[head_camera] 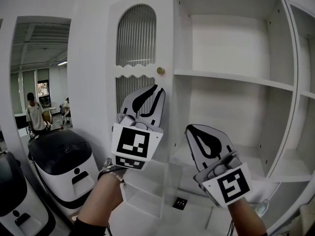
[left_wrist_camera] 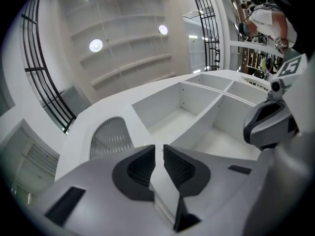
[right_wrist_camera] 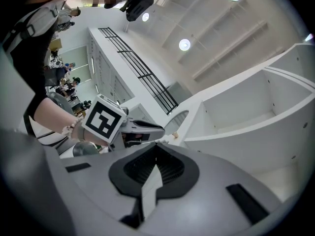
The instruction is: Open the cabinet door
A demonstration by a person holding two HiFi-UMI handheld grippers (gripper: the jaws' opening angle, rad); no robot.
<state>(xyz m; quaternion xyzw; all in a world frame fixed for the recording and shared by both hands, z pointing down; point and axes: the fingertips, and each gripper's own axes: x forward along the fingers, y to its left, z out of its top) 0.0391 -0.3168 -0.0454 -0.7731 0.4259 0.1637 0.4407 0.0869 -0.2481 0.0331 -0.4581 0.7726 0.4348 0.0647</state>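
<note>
Below the door knob [head_camera: 160,71] the left tool [head_camera: 159,89] is slightly parted, empty; the right tool [head_camera: 190,128], closed empty, faces shelves [head_camera: 231,77].

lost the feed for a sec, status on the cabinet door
Left gripper open, empty, below the knob. Right gripper shut, empty, held lower. Cabinet door looks shut, knob untouched. Nothing in the way.

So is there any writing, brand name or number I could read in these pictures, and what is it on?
No words or numbers can be read.
On the left gripper: a black-and-white square pattern on its cube, no letters.
On the right gripper: the same kind of pattern.
On the small black tag low in the cabinet: print too small to read.
</note>
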